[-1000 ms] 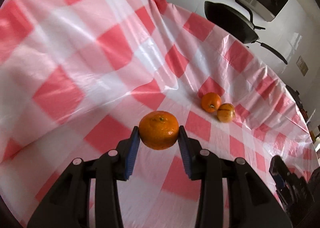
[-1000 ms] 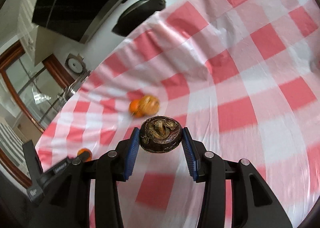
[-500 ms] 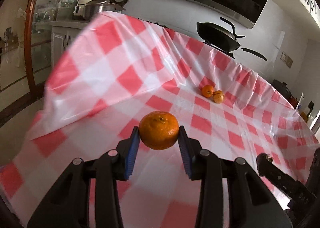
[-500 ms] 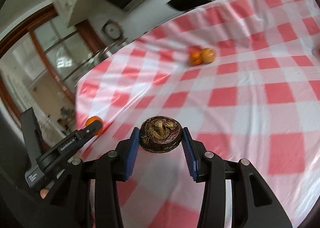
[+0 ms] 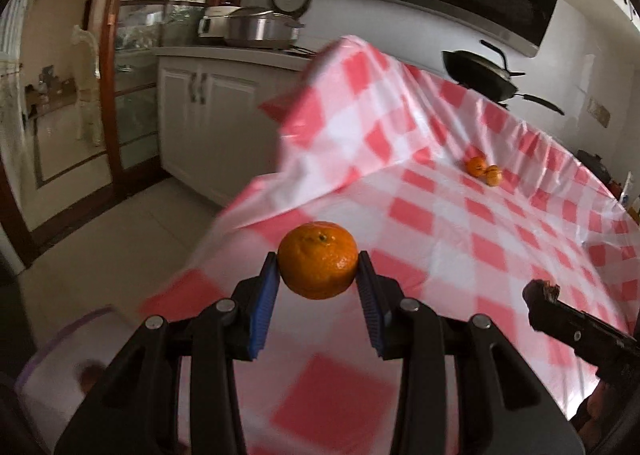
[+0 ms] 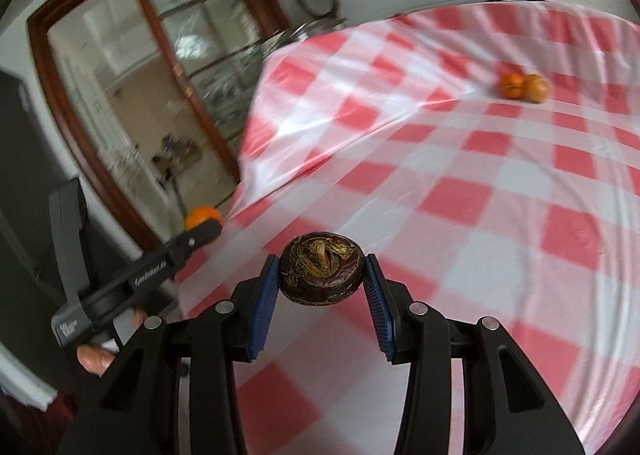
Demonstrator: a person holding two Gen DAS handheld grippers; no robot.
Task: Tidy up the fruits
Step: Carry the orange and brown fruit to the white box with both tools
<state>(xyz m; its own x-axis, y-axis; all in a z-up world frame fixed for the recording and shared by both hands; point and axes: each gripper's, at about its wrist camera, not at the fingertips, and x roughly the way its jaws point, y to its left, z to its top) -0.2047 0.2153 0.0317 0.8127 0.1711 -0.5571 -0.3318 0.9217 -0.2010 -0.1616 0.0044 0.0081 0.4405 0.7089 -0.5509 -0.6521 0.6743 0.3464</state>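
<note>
My left gripper [image 5: 318, 275] is shut on an orange tangerine [image 5: 318, 265], held above the near left corner of the table. My right gripper [image 6: 322, 275] is shut on a dark brown round fruit [image 6: 322, 273] with a dried top, over the front of the red-and-white checked cloth [image 6: 460, 191]. In the right wrist view the left gripper [image 6: 200, 225] shows at the left with the tangerine [image 6: 202, 216]. In the left wrist view the brown fruit [image 5: 542, 291] shows at the right edge. Two more tangerines [image 5: 484, 169] [image 6: 522, 87] lie together far back on the cloth.
A pale container with a purple rim [image 5: 64, 371] sits low at the left, blurred. A black wok [image 5: 480, 73] stands behind the table. White cabinets [image 5: 200, 111] with steel pots [image 5: 256, 27] and a wood-framed glass door [image 6: 132, 95] lie to the left. A hand [image 6: 96, 359] holds the left gripper.
Both grippers have pulled back from the table's middle toward its near left corner, each still holding its fruit. The two tangerines on the cloth look farther away; floor and cabinets came into view.
</note>
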